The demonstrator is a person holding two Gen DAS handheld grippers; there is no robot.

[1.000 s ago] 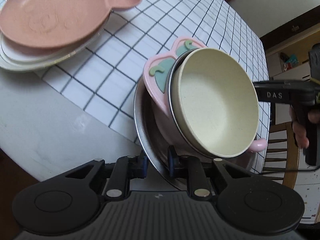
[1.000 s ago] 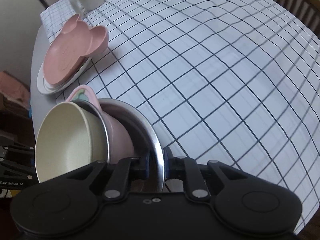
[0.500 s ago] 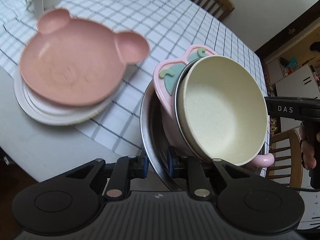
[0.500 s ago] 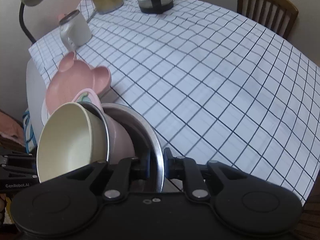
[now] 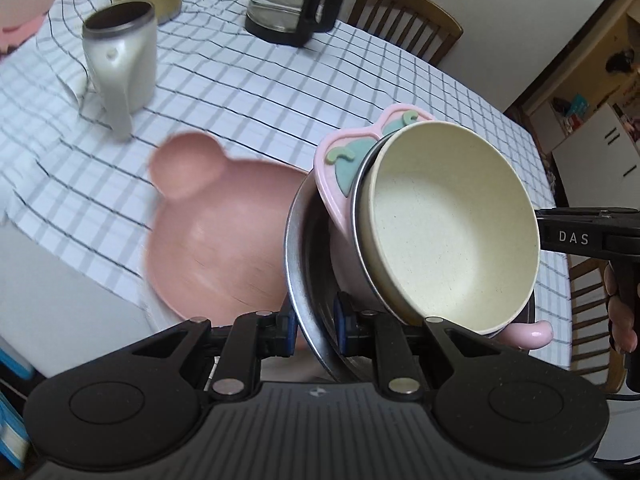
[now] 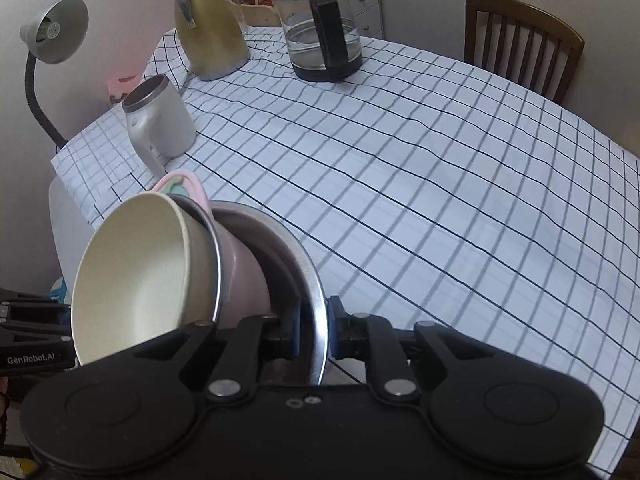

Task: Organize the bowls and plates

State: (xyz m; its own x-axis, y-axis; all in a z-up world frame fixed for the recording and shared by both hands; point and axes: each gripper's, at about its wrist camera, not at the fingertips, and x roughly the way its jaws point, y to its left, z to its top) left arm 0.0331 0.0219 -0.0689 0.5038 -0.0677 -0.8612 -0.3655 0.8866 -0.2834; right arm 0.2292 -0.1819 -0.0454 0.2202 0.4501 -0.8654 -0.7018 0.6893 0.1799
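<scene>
Both grippers hold one nested stack in the air, tilted. My left gripper (image 5: 314, 326) is shut on the rim of the steel bowl (image 5: 296, 264). My right gripper (image 6: 314, 330) is shut on the same steel bowl (image 6: 316, 304) at the opposite rim. A pink bowl (image 5: 332, 172) with green decorations sits inside it, and a cream bowl (image 5: 452, 232) sits inside that; the cream bowl also shows in the right wrist view (image 6: 132, 276). A pink bear-shaped plate (image 5: 216, 240) lies on the table below, blurred, at the checked cloth's edge.
On the checked tablecloth (image 6: 400, 184) stand a white steel-lined mug (image 5: 120, 56), a gold kettle (image 6: 210, 28) and a glass coffee pot (image 6: 322, 28). A desk lamp (image 6: 52, 32) is at the left. Wooden chairs (image 6: 520, 40) stand around the table.
The stack has risen and both grippers have tipped up, so the far table items come into view. The bear plate now sits lower and partly behind the steel bowl.
</scene>
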